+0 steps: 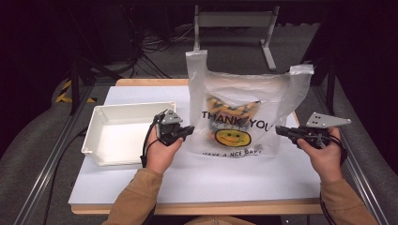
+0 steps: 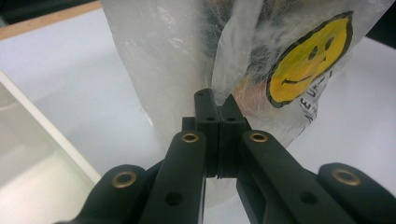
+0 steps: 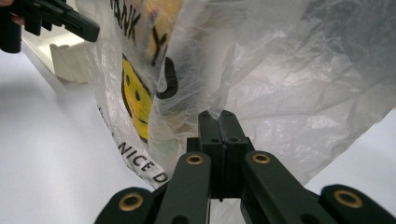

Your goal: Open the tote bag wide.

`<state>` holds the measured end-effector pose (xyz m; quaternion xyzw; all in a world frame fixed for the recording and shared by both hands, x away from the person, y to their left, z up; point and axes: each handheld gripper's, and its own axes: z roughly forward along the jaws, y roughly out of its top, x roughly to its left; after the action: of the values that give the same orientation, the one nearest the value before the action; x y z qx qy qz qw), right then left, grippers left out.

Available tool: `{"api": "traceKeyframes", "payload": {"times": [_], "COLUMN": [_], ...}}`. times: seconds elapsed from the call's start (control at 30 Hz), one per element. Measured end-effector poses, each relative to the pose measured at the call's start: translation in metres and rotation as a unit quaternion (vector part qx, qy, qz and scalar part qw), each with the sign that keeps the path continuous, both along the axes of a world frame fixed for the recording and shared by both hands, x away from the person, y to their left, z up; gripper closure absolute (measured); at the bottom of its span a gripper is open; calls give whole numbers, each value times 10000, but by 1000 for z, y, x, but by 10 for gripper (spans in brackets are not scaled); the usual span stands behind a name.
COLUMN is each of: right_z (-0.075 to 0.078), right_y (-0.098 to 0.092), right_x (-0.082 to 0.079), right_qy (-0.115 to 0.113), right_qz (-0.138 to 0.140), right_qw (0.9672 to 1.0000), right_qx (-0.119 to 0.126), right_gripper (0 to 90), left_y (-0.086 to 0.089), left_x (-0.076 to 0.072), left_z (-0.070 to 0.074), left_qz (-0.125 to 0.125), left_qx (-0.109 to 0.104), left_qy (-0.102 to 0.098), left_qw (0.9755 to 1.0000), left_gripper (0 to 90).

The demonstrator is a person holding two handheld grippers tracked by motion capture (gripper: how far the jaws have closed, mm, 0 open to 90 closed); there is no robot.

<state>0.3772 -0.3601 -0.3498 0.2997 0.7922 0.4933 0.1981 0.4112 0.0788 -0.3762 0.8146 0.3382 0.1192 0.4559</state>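
Plastic bag (image 1: 244, 112) stands mid-bench; left gripper (image 1: 187, 131) and right gripper (image 1: 280, 131) fingers each pinch a side of it.

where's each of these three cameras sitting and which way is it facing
High view: above the person's side of the table, looking forward and down at the plastic bag and white tray; both forearms, hands and grippers show.
Left gripper view: rides the left gripper, looking along its shut jaws at the bag's smiley face.
Right gripper view: rides the right gripper, jaws shut, facing the bag's other side.
Shared: the bag in all; the right gripper view also catches the left gripper.
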Motion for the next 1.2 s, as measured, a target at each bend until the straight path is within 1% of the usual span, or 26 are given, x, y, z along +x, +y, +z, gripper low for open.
{"api": "traceKeyframes", "payload": {"times": [0.07,0.13,0.2,0.23,0.27,0.33,0.37,0.4,0.43,0.53,0.57,0.67,0.7,0.73,0.77,0.8,0.87,0.9,0.93,0.97,1.0,1.03,1.07,1.1,1.17,1.2], "right_z": [-5,-9,-14,-16,-18,-24,-27,-29,-32,-38,-39,-42,-42,-42,-41,-38,-33,-30,-28,-25,-21,-19,-16,-13,-7,-3], "right_y": [0,-1,-2,-2,-2,-3,-4,-5,-5,-7,-8,-9,-10,-11,-11,-13,-14,-15,-16,-18,-19,-20,-21,-22,-24,-24], "right_x": [1,2,2,2,3,3,3,3,4,5,6,6,6,5,4,1,-3,-5,-7,-10,-13,-15,-18,-20,-25,-29], "right_qy": [72,123,188,239,255,359,399,444,492,610,627,676,683,658,626,530,409,358,320,270,211,200,173,118,13,-87], "right_qz": [-2,0,-17,-15,-25,-65,-87,-101,-109,-156,-169,-202,-208,-231,-251,-239,-236,-233,-228,-232,-229,-232,-235,-245,-280,-306], "right_qw": [10000,9999,9998,9997,9996,9993,9991,9989,9987,9979,9978,9974,9974,9975,9977,9983,9989,9990,9991,9992,9993,9992,9990,9990,9988,9985], "right_qx": [-23,-42,-59,-72,-78,-95,-97,-96,-102,-135,-146,-131,-118,-80,-47,26,81,125,160,180,202,253,327,353,412,455], "right_gripper": [900,900,900,900,900,900,900,900,900,900,900,900,900,900,900,900,838,810,802,786,745,707,661,628,534,453], "left_y": [-1,-2,-3,-4,-4,-4,-4,-4,-5,-6,-5,-5,-4,-5,-5,-5,-5,-4,-4,-3,-3,-2,-2,-2,-1,0], "left_x": [-1,-1,-2,-3,-2,-2,-2,-2,-2,-2,-2,-2,-2,-3,-5,-5,-8,-9,-10,-12,-13,-14,-16,-17,-21,-22], "left_z": [-2,-6,-8,-9,-11,-14,-16,-16,-18,-20,-21,-22,-22,-22,-21,-20,-16,-14,-11,-7,-5,-2,1,4,10,13], "left_qz": [-17,1,29,63,75,168,164,164,182,180,174,154,164,188,205,199,145,143,134,135,135,150,155,159,195,185], "left_qx": [32,107,176,208,257,333,340,340,435,539,538,536,531,499,434,371,215,180,131,66,41,-31,-59,-87,-169,-200], "left_qy": [82,119,214,228,265,329,387,387,437,529,580,617,567,540,454,444,372,311,287,220,189,151,129,78,-19,-55], "left_qw": [10000,9999,9996,9995,9993,9988,9985,9985,9979,9970,9967,9965,9968,9971,9978,9981,9990,9993,9994,9996,9997,9998,9998,9998,9997,9996], "left_gripper": [900,900,900,899,899,899,899,899,899,899,899,899,896,866,807,743,673,630,595,564,524,501,478,461,421,394]}}
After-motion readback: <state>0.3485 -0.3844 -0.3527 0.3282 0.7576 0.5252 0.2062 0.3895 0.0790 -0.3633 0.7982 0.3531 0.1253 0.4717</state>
